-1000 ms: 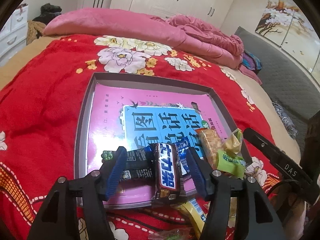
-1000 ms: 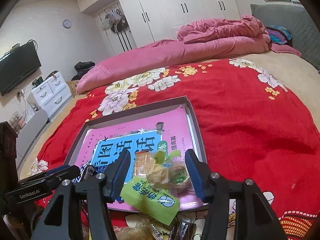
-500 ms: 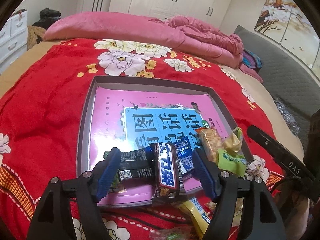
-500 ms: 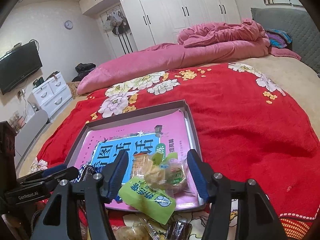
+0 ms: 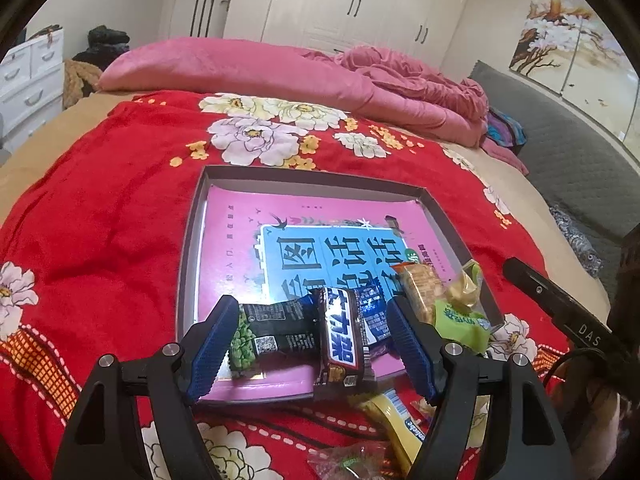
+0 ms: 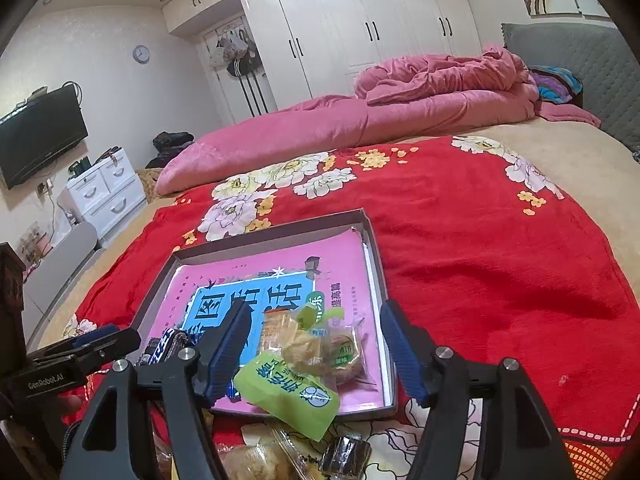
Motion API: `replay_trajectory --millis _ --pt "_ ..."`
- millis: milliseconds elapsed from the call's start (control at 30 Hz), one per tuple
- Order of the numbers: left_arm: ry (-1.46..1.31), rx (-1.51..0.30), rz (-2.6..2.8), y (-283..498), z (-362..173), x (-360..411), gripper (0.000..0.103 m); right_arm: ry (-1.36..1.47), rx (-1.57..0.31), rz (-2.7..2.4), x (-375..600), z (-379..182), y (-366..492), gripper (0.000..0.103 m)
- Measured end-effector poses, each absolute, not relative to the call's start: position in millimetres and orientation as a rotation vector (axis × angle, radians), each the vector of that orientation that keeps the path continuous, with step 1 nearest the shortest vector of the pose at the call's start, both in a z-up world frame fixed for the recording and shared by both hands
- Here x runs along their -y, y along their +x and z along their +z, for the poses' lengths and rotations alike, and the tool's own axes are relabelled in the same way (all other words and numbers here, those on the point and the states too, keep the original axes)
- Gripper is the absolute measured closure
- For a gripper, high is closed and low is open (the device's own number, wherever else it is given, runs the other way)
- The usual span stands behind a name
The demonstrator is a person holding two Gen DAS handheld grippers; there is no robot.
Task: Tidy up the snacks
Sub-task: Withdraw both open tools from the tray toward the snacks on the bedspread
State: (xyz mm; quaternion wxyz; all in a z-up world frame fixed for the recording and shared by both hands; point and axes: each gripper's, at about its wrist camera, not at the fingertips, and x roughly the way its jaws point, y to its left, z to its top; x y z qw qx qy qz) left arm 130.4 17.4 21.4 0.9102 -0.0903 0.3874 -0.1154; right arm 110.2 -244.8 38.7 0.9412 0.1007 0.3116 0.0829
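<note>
A shallow grey box (image 5: 188,264) with a pink and blue liner lies on the red floral blanket; it also shows in the right wrist view (image 6: 376,256). At its near edge lie a brown Snickers bar (image 5: 342,340), a black and green snack pack (image 5: 272,330), a blue pack (image 5: 374,316), an orange cracker pack (image 5: 422,286) and a green pouch (image 5: 460,320). My left gripper (image 5: 310,312) is open, its fingers on either side of the Snickers bar and black pack. My right gripper (image 6: 314,320) is open over the green pouch (image 6: 288,394) and clear-wrapped pastries (image 6: 320,350).
Loose snacks lie on the blanket in front of the box: a yellow pack (image 5: 394,416) and wrapped sweets (image 6: 344,454). A pink quilt (image 5: 280,72) lies across the far side of the bed. A white drawer unit (image 6: 106,190) stands at left.
Both grippers have drawn back and risen slightly; the box looks smaller and farther. Both stay open. The snacks have not moved.
</note>
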Motion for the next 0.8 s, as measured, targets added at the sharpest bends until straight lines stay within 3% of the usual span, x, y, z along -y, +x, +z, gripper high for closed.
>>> replay_trajectory --millis 800 --pt "-0.179 -0.804 -0.249 104 22 -22 0.026 0.154 -0.661 0.216 240 38 84 0.035"
